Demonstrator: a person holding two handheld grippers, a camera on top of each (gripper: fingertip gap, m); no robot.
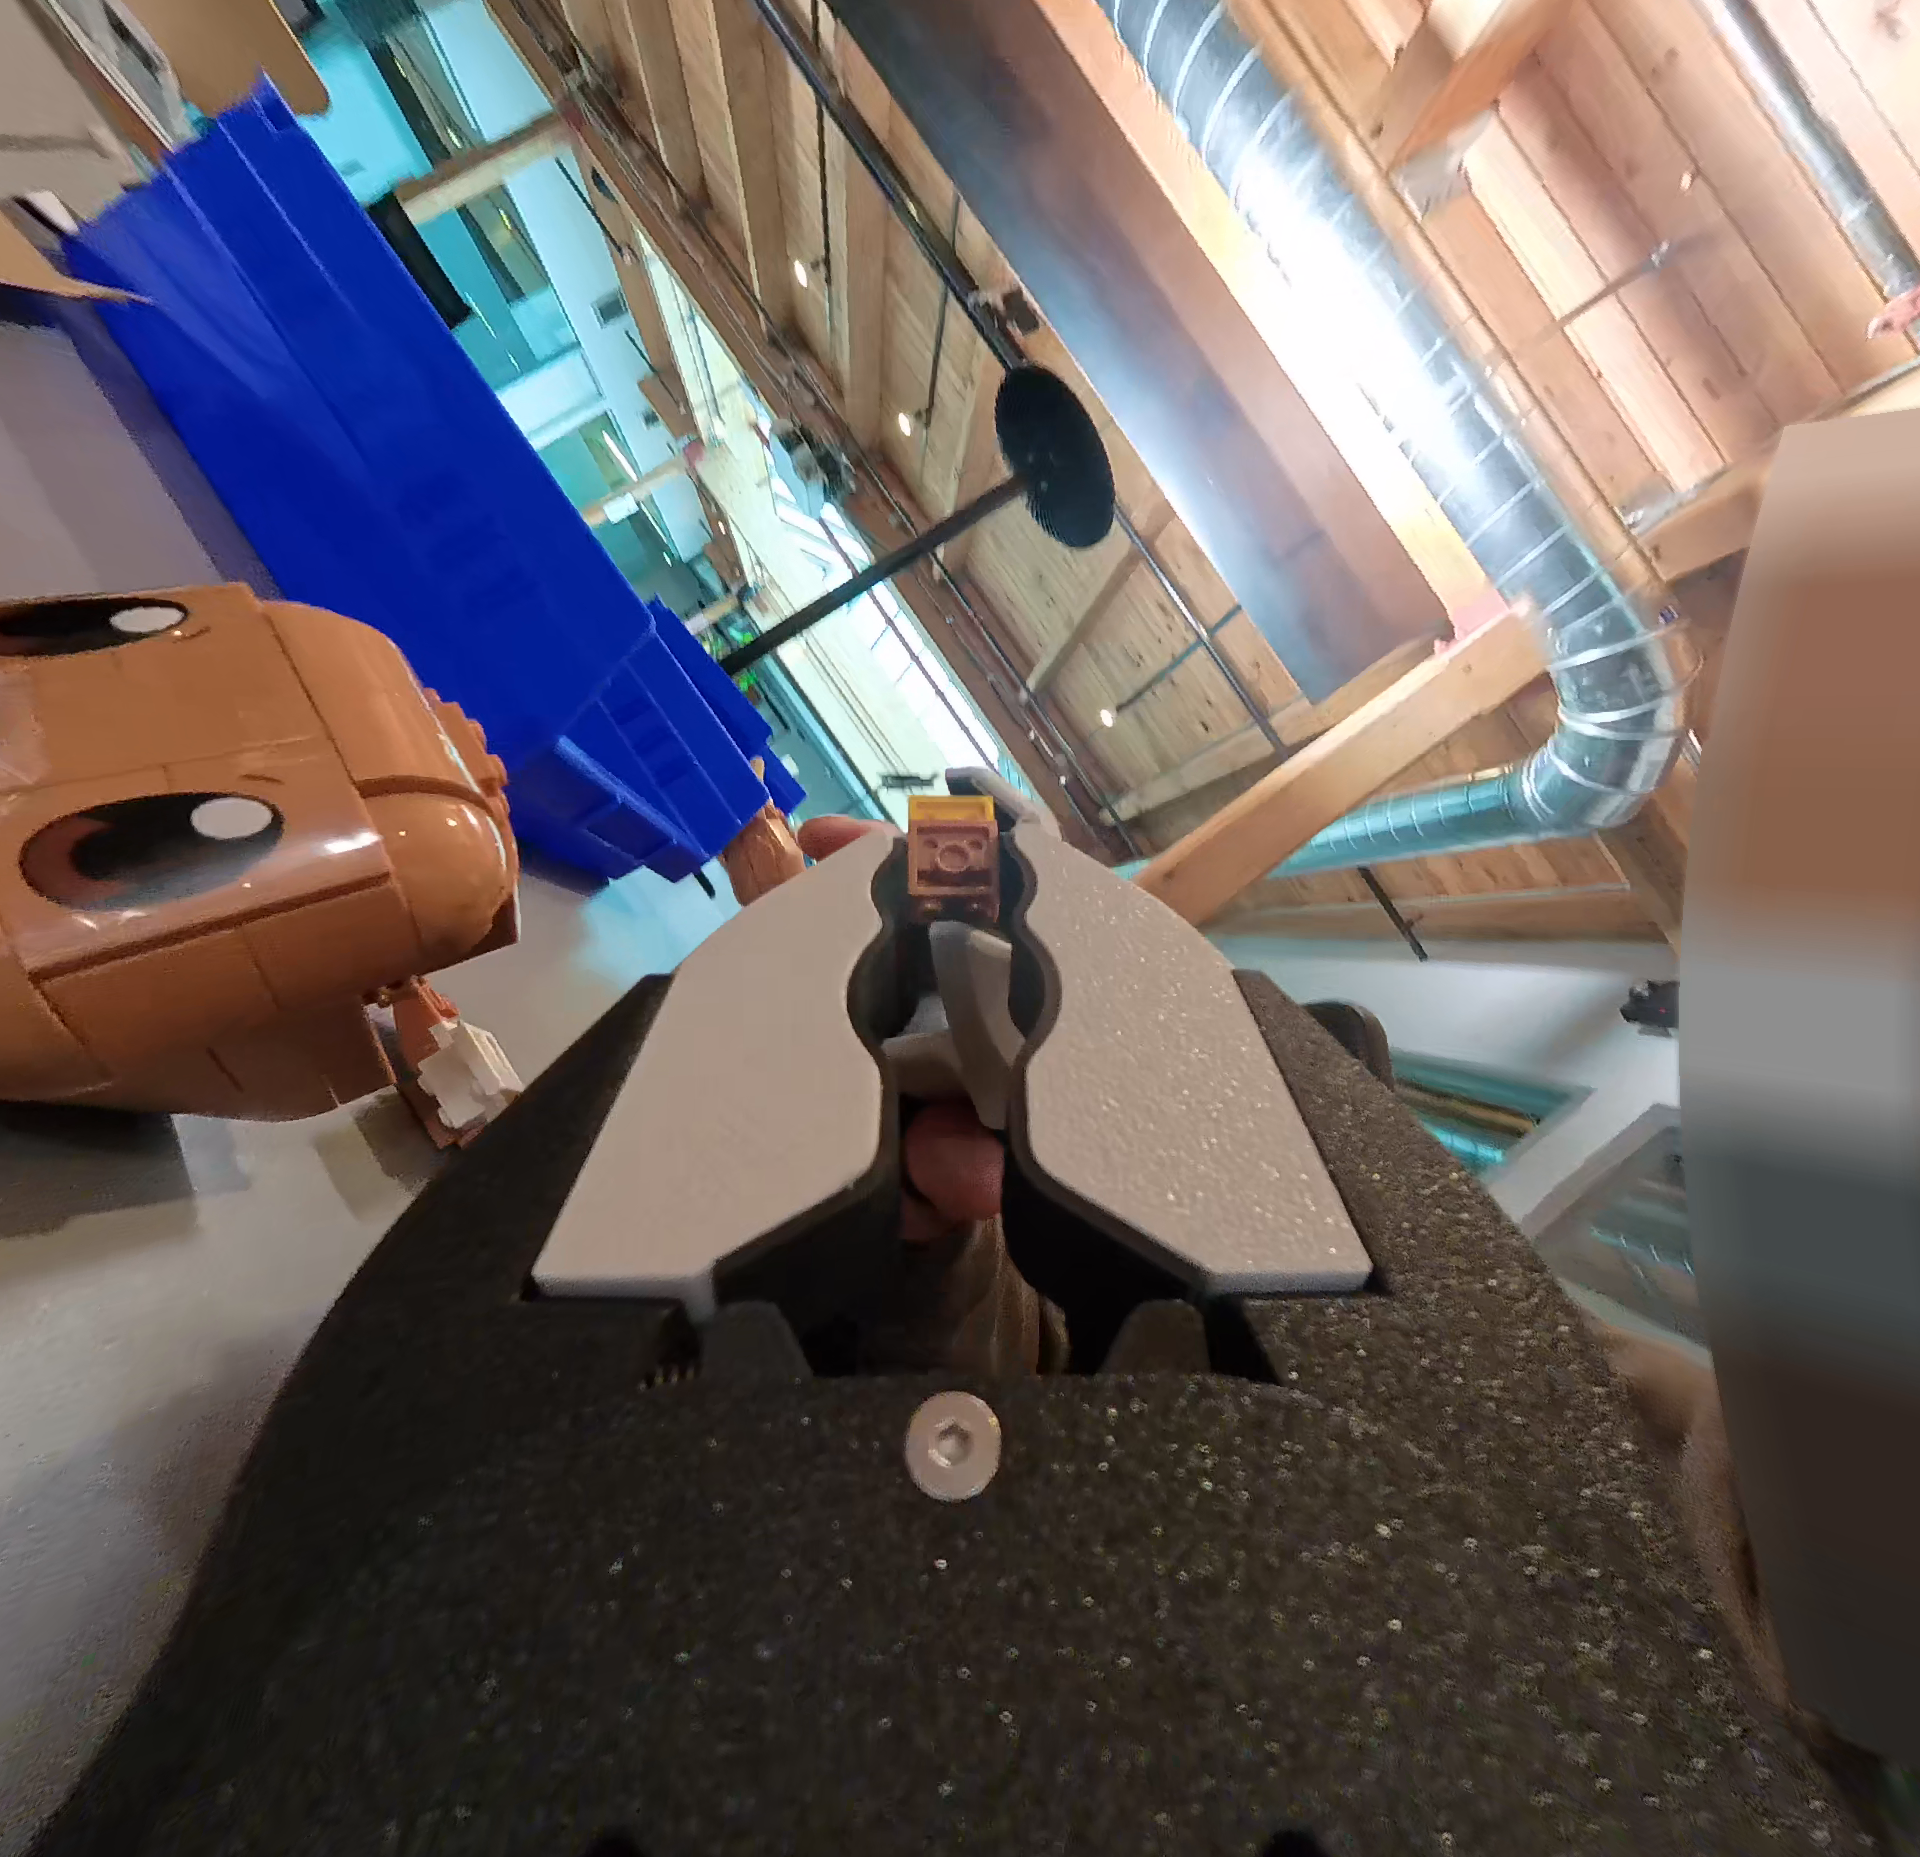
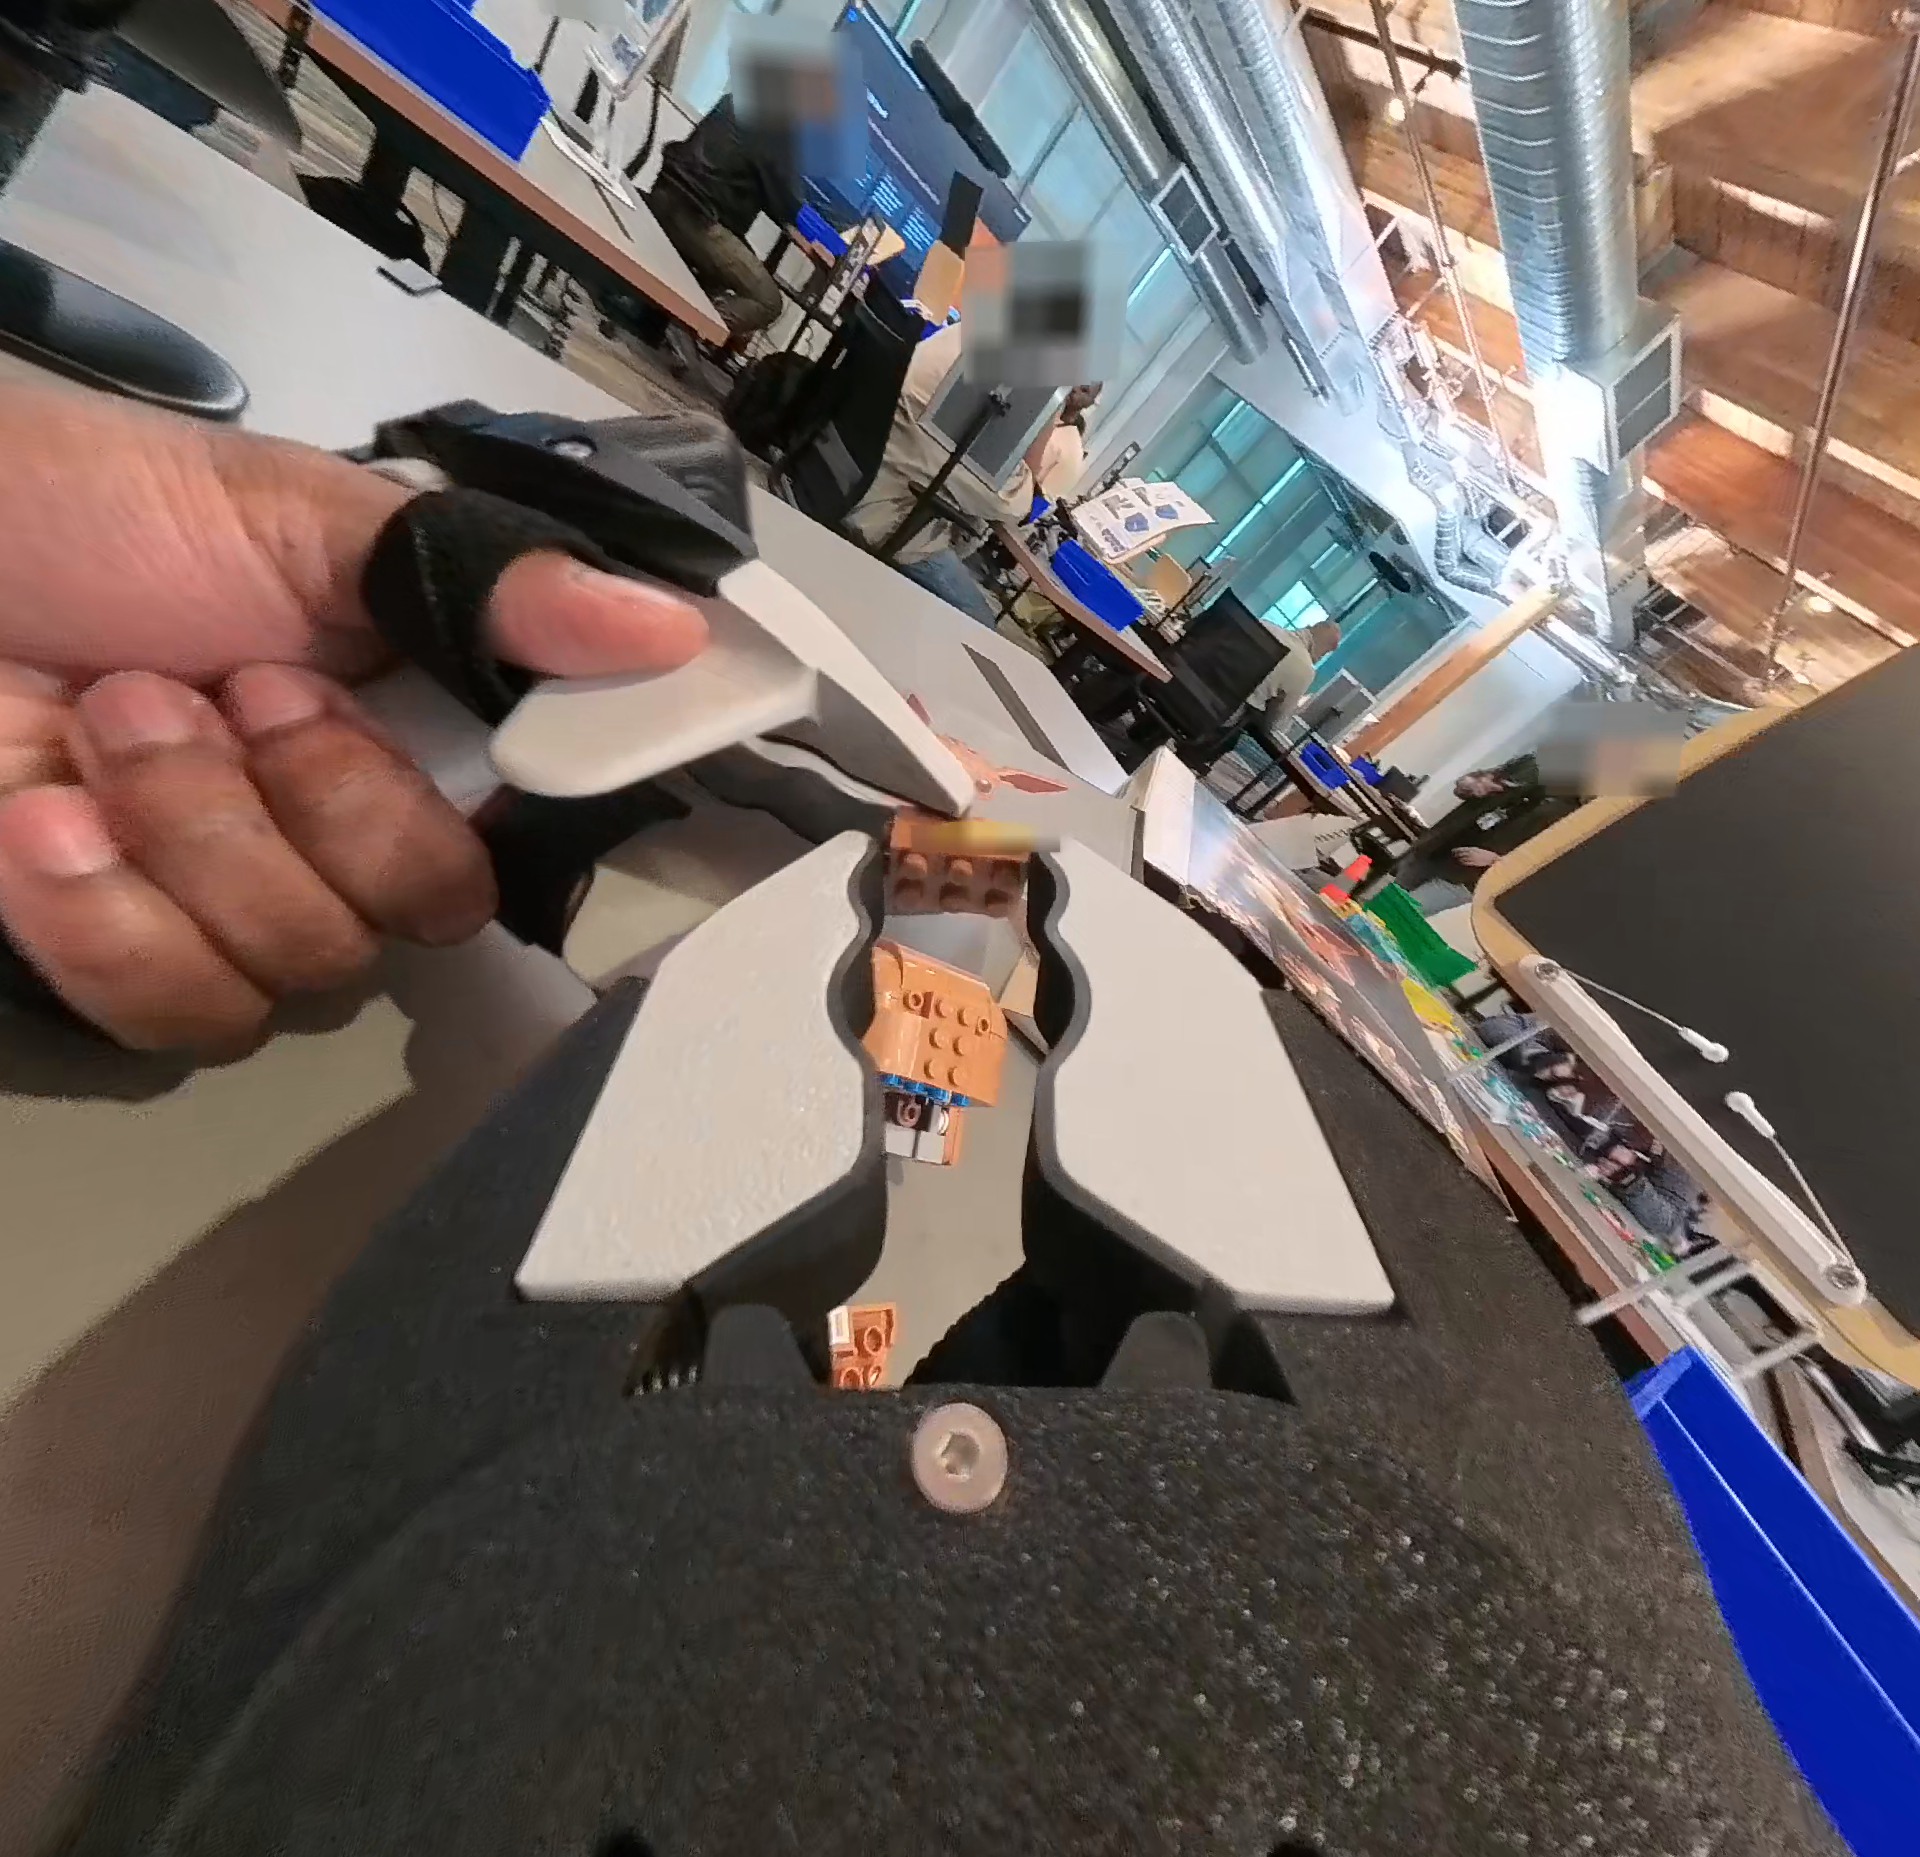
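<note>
1. At the far left of the left wrist view, a large brick-built head (image 1: pixel 208 841) of glossy tan plastic is lying on its side on the pale desk (image 1: pixel 125 1392), showing two oval black eyes with white glints.
2. Behind it, ribbed blue plastic bins (image 1: pixel 416 477) are standing in a row.
3. In the middle, the left claw (image 1: pixel 954 867), with grainy grey fingers on a rough black foam-like body, is pinching a small brown studded brick piece (image 1: pixel 952 867) with a yellow edge at its tips.
4. In the right wrist view, a bare hand (image 2: pixel 208 727) at the left is gripping the other claw, a black strap looping over one finger.
5. That claw's smooth grey tip is touching the top of the piece held here.
6. The right claw (image 2: pixel 961 862) is closing narrowly on a brown studded brick (image 2: pixel 951 877) with a yellow strip along its upper edge.
7. Below, between the fingers, an orange-tan studded brick assembly (image 2: pixel 940 1038) with blue parts under it is lying on the grey desk (image 2: pixel 156 249).
8. A smaller tan plate piece (image 2: pixel 862 1340) is lying nearer the claw's base.
9. At the right, a black board with a rounded wooden rim (image 2: pixel 1714 976) is tilting above a blue bin (image 2: pixel 1787 1558).
</note>
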